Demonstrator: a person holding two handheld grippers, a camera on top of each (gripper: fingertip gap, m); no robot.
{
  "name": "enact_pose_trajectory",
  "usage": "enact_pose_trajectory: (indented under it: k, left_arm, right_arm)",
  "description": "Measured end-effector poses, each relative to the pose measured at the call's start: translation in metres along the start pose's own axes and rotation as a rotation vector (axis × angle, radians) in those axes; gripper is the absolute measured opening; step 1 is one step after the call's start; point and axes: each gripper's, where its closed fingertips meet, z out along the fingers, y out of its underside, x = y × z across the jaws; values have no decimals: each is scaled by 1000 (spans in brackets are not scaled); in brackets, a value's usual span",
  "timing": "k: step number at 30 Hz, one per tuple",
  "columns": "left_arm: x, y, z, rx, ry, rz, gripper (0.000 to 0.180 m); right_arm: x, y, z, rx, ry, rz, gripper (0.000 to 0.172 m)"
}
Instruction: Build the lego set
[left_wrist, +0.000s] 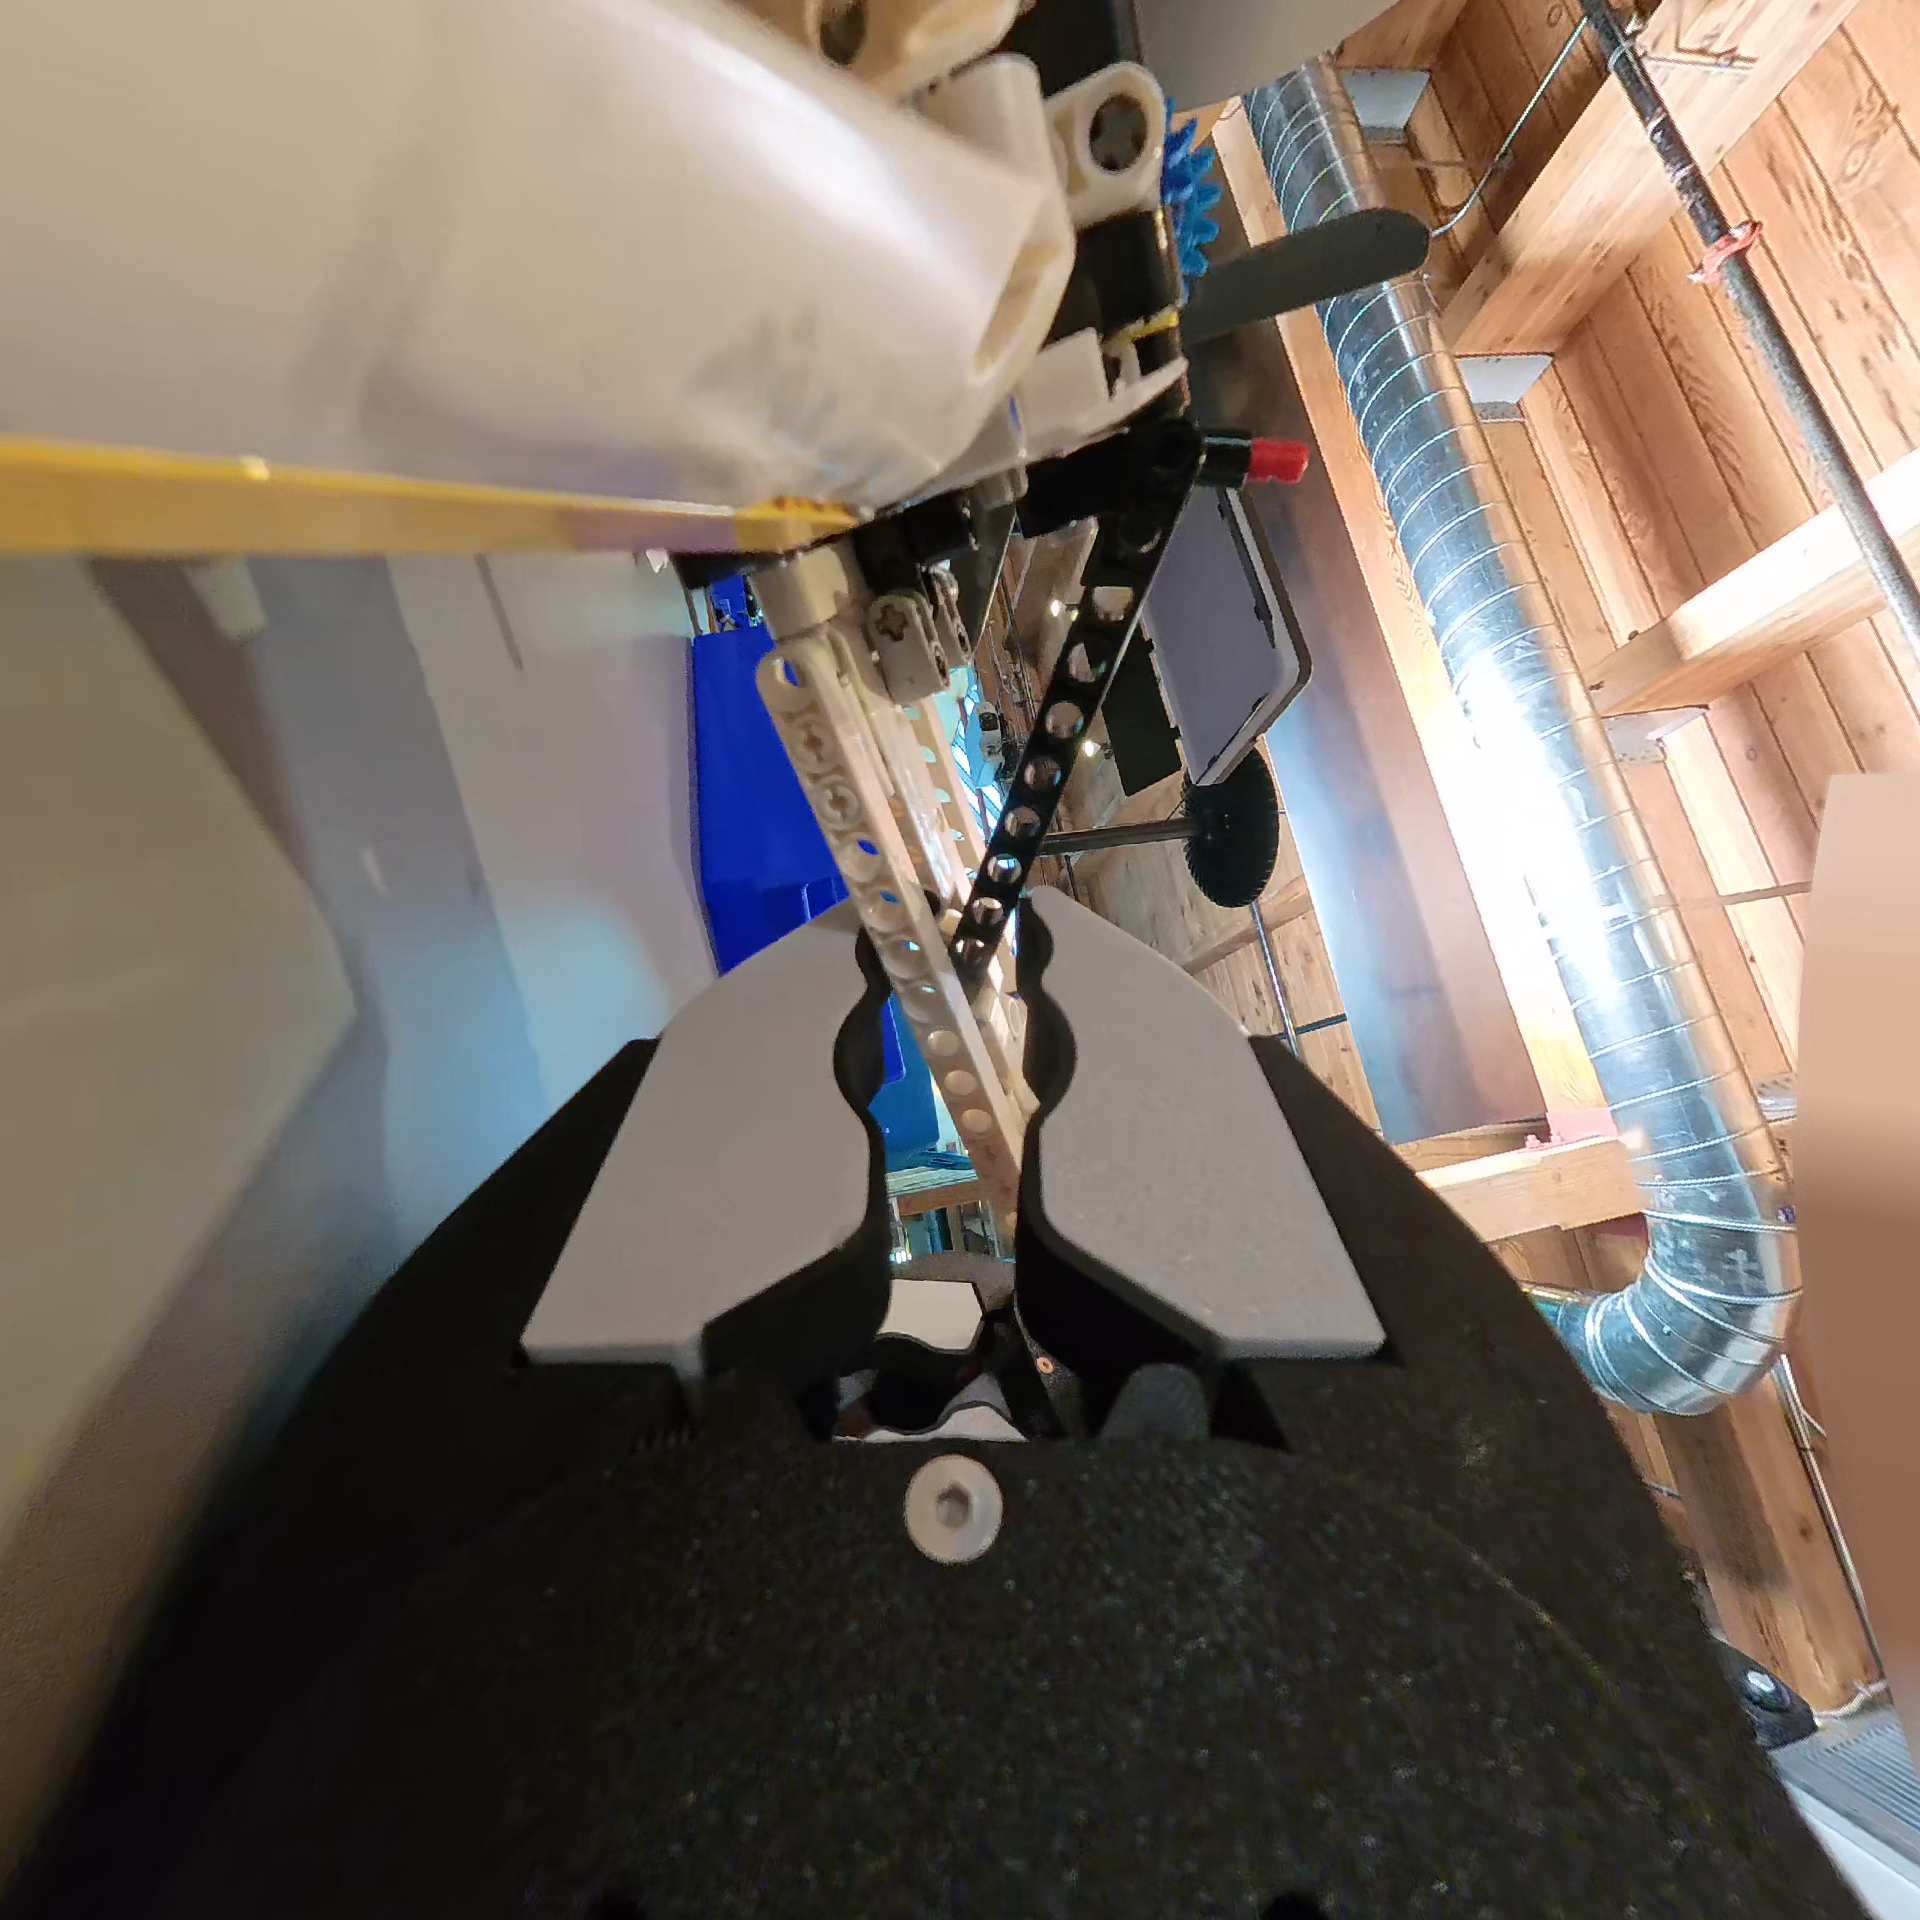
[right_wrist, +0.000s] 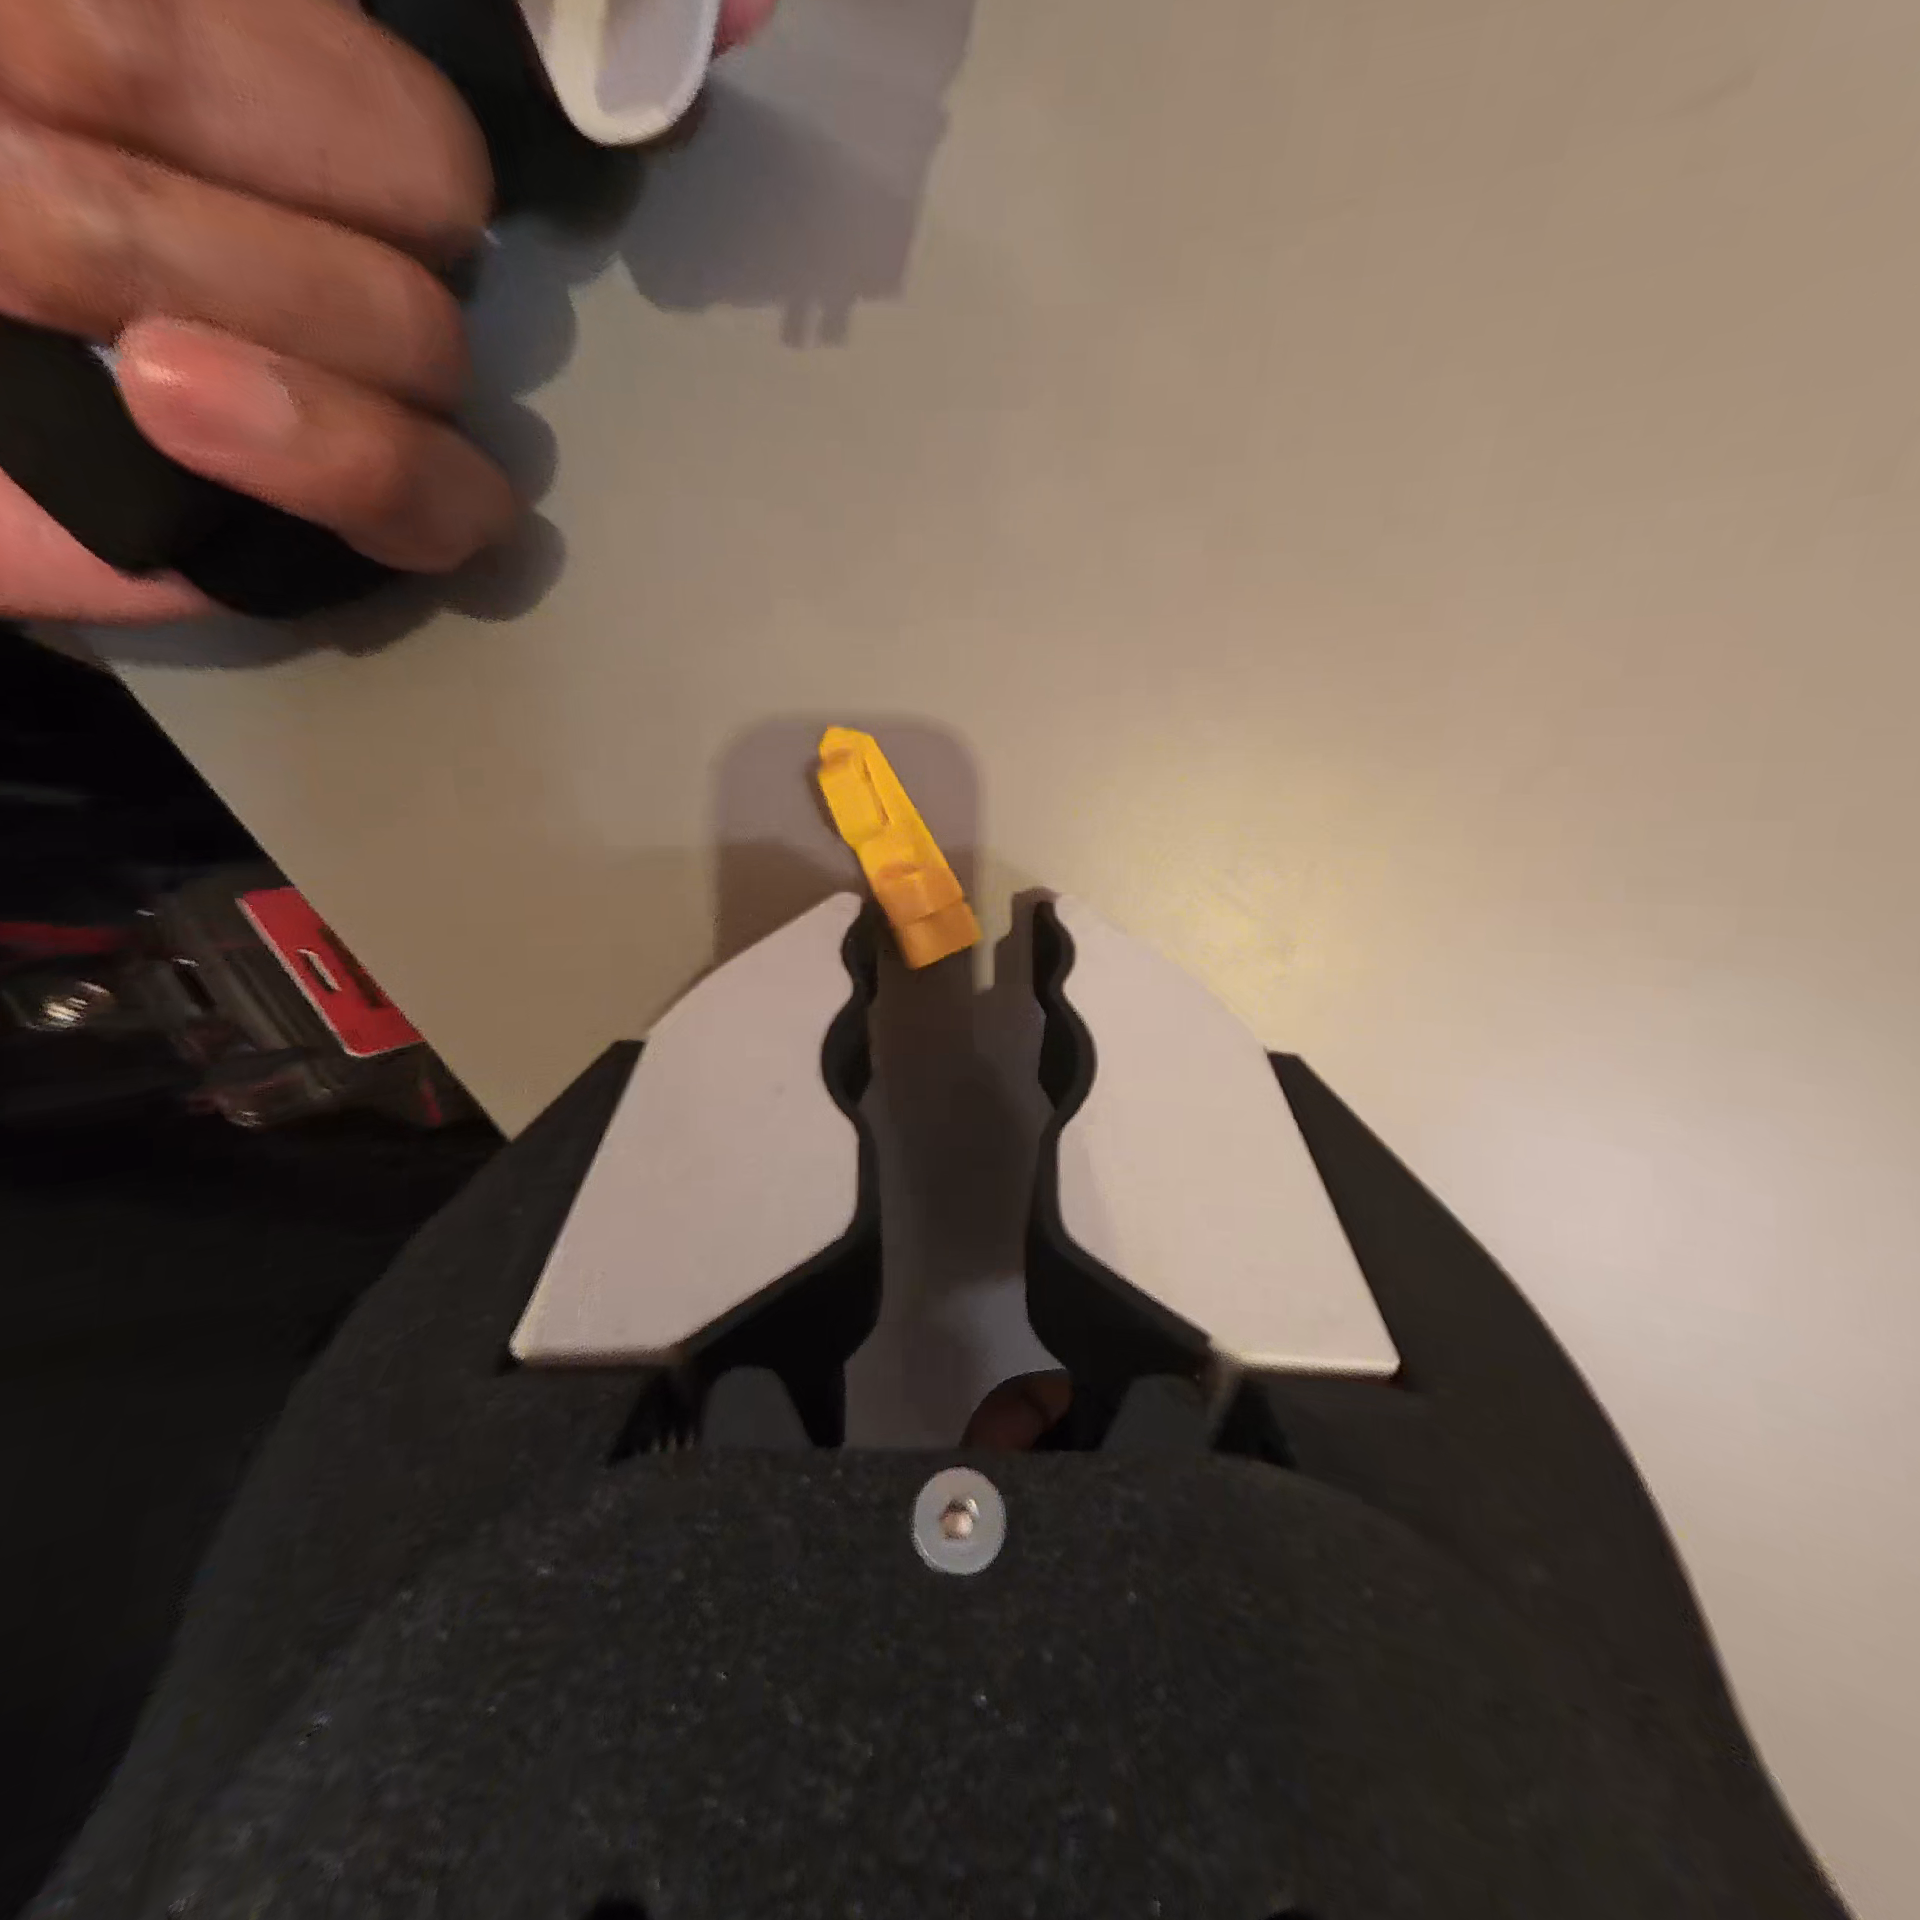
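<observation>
In the left wrist view my left gripper (left_wrist: 951, 925) is shut on the white holed beams (left_wrist: 935, 1008) of a toy brick model and holds it up in the air. A black holed beam (left_wrist: 1049, 748) crosses them at the fingertips. The model also has a black gear on an axle (left_wrist: 1231, 826), a red pin (left_wrist: 1276, 460), a blue gear (left_wrist: 1195, 197), a long yellow strip (left_wrist: 364, 509) and a big white body (left_wrist: 520, 260). In the right wrist view my right gripper (right_wrist: 951, 914) is open just above the pale table (right_wrist: 1351, 520). A small yellow piece (right_wrist: 883, 831) lies there, its near end by the left fingertip (right_wrist: 847, 925), not gripped.
A hand (right_wrist: 239, 312) grips a black handle at the upper left of the right wrist view. The table's edge runs diagonally at the lower left, with a red and black object (right_wrist: 322, 971) below it. The left wrist view shows a blue bin (left_wrist: 748, 790), a metal duct (left_wrist: 1507, 727) and wooden boards. About 15 cm separates my left fingertips from my right.
</observation>
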Motion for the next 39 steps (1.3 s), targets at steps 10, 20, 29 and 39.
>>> enact_pose_trajectory:
  k: [10,20,29,39]
  left_arm:
    - [1,-4,-4,16,-2,27,21]
    - [1,-4,-4,18,-3,42,21]
    - [2,-3,-5,14,5,42,21]
    - [3,-2,-5,4,9,50,20]
  right_arm:
    - [5,-9,-5,5,-29,-175,28]
    - [9,-3,4,-131,-90,-364,12]
    - [12,-7,6,-188,-61,-369,31]
    - [15,-14,10,-238,-7,-231,7]
